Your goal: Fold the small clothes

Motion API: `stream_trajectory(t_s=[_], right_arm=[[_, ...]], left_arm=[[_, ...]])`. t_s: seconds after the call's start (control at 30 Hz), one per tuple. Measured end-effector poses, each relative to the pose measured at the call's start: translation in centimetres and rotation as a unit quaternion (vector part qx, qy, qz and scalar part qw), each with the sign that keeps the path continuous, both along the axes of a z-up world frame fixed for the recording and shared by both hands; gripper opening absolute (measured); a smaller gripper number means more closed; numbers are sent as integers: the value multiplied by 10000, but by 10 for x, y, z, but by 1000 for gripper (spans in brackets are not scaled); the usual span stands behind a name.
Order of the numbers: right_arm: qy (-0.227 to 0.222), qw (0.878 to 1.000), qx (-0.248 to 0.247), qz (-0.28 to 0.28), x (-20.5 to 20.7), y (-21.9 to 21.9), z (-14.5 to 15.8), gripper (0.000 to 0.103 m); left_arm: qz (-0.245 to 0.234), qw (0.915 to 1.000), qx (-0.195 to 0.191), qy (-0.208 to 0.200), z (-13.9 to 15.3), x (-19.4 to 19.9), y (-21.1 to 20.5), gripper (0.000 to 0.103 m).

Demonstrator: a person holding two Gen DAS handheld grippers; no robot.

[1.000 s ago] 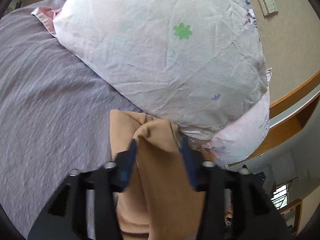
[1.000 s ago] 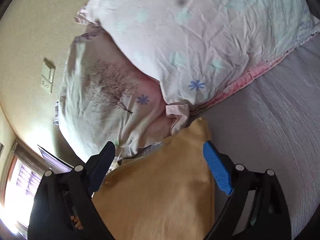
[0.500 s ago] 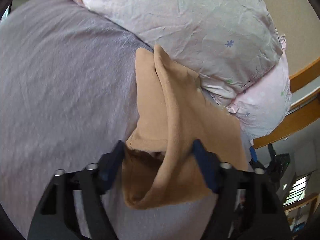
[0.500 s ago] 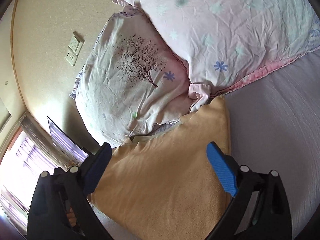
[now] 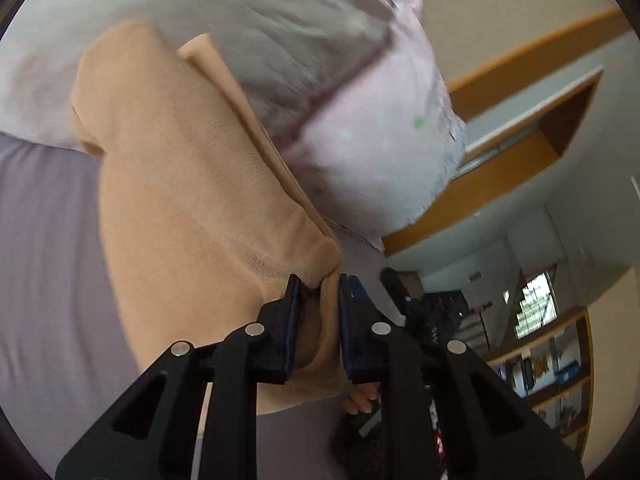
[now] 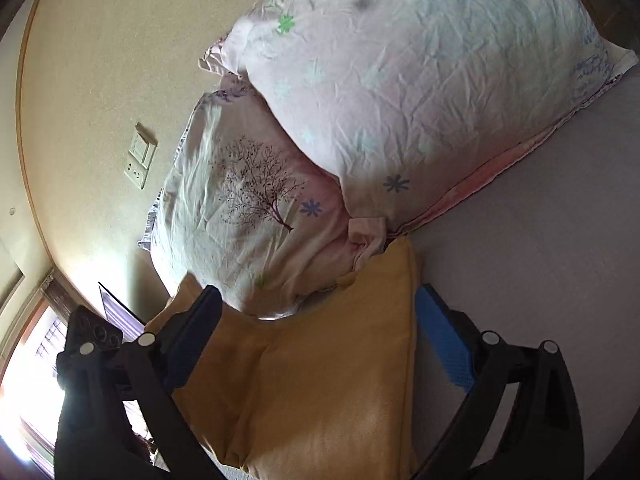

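A small tan fleece garment (image 5: 192, 184) lies on the grey bed sheet (image 5: 44, 240), its far edge against the pillows. My left gripper (image 5: 319, 286) is shut on a corner fold of the garment at its near right edge. In the right wrist view the same garment (image 6: 320, 380) lies folded flat below the pillows. My right gripper (image 6: 316, 308) is open, its jaws spread wide over the garment's far edge, holding nothing.
Two pale pink floral pillows (image 6: 400, 80) are stacked at the head of the bed against a beige wall with a switch plate (image 6: 140, 156). A wooden bed frame (image 5: 500, 176) and shelves (image 5: 552, 368) are at the right. A bright window (image 6: 24, 380) is at the lower left.
My left gripper has closed from wide open onto the garment's corner and shifted right. My right gripper stays open and has moved a little closer over the garment.
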State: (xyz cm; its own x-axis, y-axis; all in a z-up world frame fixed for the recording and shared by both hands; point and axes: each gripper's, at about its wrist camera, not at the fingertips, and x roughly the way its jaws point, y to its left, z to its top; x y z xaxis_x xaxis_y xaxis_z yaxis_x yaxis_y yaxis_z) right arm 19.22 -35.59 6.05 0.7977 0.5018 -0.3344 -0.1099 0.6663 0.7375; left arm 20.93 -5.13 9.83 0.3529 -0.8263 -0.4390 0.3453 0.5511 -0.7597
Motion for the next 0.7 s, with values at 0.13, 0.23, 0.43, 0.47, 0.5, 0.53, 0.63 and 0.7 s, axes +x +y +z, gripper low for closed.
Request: stream_trajectory(t_s=[0.13, 0.23, 0.43, 0.47, 0.5, 0.53, 0.63, 0.7], right_arm=[[141, 9995, -204, -210, 1, -12, -4, 96], [168, 9990, -175, -372, -1, -23, -5, 96], [356, 9992, -137, 119, -4, -18, 1, 95], [405, 9981, -319, 328, -7, -8, 5, 90], [447, 9963, -544, 500, -10, 2, 9, 87], [482, 9935, -802, 643, -14, 14, 12, 83], [712, 9845, -1287, 953, -16, 40, 8, 77], [1041, 9792, -1488, 902, -6, 47, -3, 74]], left_arm=[[-1558, 9862, -317, 468, -31, 8, -111, 18], [-1562, 9852, -513, 492, -35, 4, -107, 20], [152, 9997, 22, 177, -34, -1, 7, 74], [303, 9991, 158, 262, -39, -2, 22, 74], [423, 9982, 239, 355, -44, 1, 33, 74], [474, 9976, 270, 428, -49, 0, 44, 74], [503, 9968, 356, 502, -61, -1, 64, 74], [484, 9965, 311, 608, -69, -1, 67, 74]])
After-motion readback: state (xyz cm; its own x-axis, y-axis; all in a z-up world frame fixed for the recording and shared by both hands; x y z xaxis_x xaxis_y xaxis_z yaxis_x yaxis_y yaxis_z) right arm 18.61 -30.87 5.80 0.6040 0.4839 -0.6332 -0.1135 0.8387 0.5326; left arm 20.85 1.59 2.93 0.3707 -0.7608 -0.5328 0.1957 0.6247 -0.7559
